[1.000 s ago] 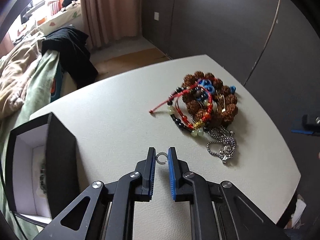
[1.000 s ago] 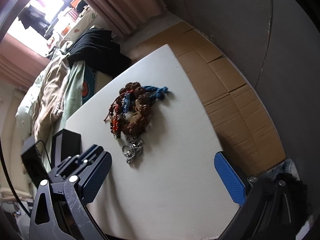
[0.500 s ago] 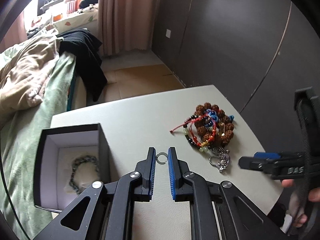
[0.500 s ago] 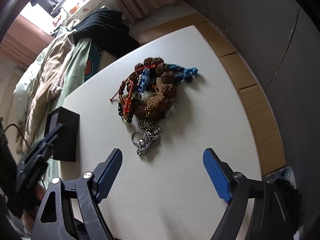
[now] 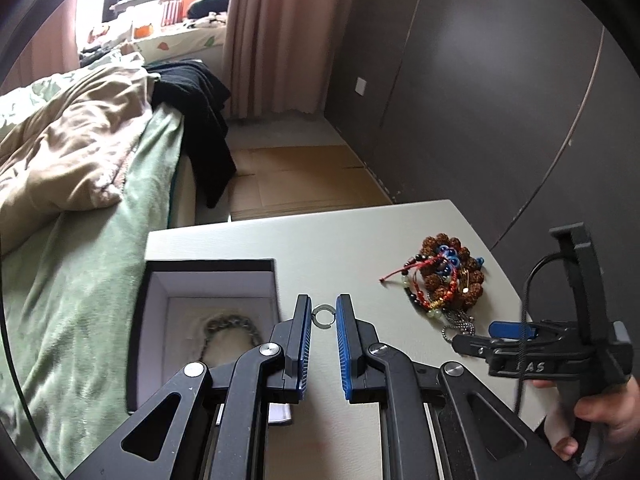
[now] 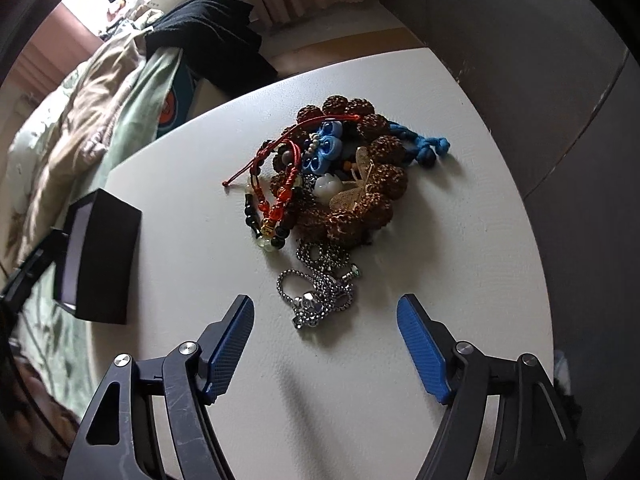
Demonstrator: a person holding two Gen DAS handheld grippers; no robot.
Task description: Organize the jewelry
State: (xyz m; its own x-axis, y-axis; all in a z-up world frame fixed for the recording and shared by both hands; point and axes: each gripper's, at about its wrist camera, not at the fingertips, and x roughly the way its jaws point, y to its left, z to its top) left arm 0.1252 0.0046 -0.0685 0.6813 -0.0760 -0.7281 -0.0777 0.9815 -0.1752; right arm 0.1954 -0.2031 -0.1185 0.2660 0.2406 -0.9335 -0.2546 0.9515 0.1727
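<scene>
Item: small open ring (image 5: 322,315), thin grey metal with a gap in its band. It is pinched edge-on at the very tips of the left hand-held gripper (image 5: 323,317), above the tabletop (image 5: 348,248) just right of the open box (image 5: 208,280). It is judged light, rigid and slick; a hold across its outer rim between the ribbed blue pads (image 5: 342,332) is judged the only workable one, and easily lost if the pinch is eased early.

Box: black outside, pale lining, a grey chain bracelet (image 5: 230,330) lying inside.

Left hand-held gripper: jaws narrowed onto the ring, pointed forward and slightly downward beside the box wall.

Remaining pile (image 6: 332,176): brown seed beads, red cord, blue and black beads, a gold filigree piece, tangled together on the tabletop. The steel chain (image 6: 316,288) at its near edge is judged limp and heavier, best taken at a bunched part.

Right hand-held gripper (image 6: 325,320): jaws spread wide, holding nothing, poised low over the steel chain, angled down.
</scene>
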